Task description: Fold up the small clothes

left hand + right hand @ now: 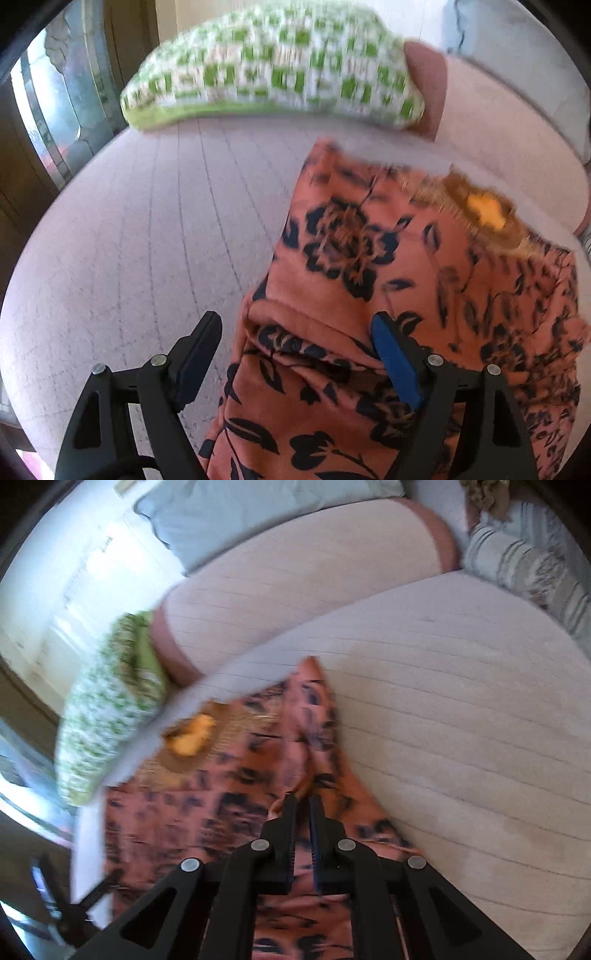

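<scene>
The right hand-held gripper (302, 803) is pinching a fold of the floral garment (369, 295), pressed nearly together. The left hand-held gripper (295, 332) is hovering spread over the garment's near left edge. The garment is lying lengthwise on the quilted bed (147, 229), running away toward the green checked cushion (273, 70).

bright daylight from the window (51, 107) at left, heavy motion blur in both views, fisheye bending at edges.
</scene>
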Demonstrator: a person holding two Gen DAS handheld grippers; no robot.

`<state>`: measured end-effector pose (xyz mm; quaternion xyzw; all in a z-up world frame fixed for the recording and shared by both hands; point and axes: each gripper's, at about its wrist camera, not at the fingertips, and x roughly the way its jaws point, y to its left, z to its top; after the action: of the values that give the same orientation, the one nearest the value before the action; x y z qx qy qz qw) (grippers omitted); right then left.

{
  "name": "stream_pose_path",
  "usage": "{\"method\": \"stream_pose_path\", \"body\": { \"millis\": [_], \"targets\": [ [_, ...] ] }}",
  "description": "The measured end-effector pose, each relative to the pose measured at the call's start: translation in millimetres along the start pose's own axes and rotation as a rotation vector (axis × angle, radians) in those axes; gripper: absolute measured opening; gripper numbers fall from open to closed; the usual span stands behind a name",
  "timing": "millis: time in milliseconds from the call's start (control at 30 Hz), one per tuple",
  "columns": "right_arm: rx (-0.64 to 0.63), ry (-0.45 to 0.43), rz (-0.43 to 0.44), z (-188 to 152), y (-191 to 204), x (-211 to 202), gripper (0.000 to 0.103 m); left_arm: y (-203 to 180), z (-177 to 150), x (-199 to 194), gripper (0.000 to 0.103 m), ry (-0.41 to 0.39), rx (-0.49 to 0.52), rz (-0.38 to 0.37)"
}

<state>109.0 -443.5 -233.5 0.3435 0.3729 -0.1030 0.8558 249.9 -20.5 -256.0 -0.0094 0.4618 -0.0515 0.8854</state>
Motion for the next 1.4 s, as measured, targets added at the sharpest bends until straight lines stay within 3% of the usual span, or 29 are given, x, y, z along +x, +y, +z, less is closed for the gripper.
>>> {"method": "stream_pose_path", "body": {
  "millis": [100,200,267,333,433,533,600,667,733,767,800,833,933,1000,1100,1167,1333,1400],
  "targets": [
    [0.014,0.044,-0.019,4,-3,10,0.008,-1,5,-21,0.084,-0.108,0.004,-0.017],
    [0.080,0.037,0.038,12,-15,15,0.008,-4,10,-27,0.084,-0.155,0.020,-0.064],
    [0.105,0.011,0.075,16,-16,8,0.008,-7,12,-21,0.084,-0.143,0.044,-0.065],
    [0.082,0.003,0.056,18,-11,4,0.008,-12,13,-10,0.084,-0.106,0.066,-0.053],
    [0.061,0.064,0.035,16,-10,15,0.008,-18,12,10,0.084,-0.015,0.085,-0.077],
    [0.072,0.111,0.067,15,-13,26,0.008,-29,6,19,0.084,0.010,0.154,-0.015],
    [0.088,0.030,0.147,15,-17,10,0.008,-35,4,22,0.090,0.016,0.189,0.006],
    [0.075,-0.143,0.218,13,-14,-23,0.008,-37,3,24,0.091,0.020,0.201,0.020],
    [0.041,-0.276,0.275,6,-13,-44,0.027,-36,2,24,0.091,0.020,0.194,0.019],
    [0.034,-0.299,0.278,3,-12,-45,0.076,-35,2,24,0.091,0.021,0.189,0.017],
    [0.046,-0.299,0.262,1,-17,-44,0.102,-34,2,23,0.092,0.021,0.187,0.016],
    [0.066,-0.311,0.259,0,-21,-44,0.103,-33,2,23,0.093,0.021,0.187,0.016],
    [0.107,-0.254,0.185,3,-32,-34,0.101,-32,1,27,0.097,0.027,0.186,0.034],
    [0.095,-0.136,0.195,3,-33,-19,0.080,-29,2,28,0.097,0.031,0.167,0.027],
    [0.117,0.002,0.185,-3,-33,6,0.058,-26,5,26,0.097,0.025,0.137,0.023],
    [0.143,0.063,0.178,-6,-37,18,0.051,-23,6,23,0.097,0.017,0.119,0.020],
    [0.200,0.114,0.190,-10,-42,36,0.048,-19,8,17,0.097,-0.012,0.100,0.006],
    [0.203,0.114,0.169,-11,-41,41,0.025,-22,6,25,0.092,0.018,0.129,0.025]
  ]
}}
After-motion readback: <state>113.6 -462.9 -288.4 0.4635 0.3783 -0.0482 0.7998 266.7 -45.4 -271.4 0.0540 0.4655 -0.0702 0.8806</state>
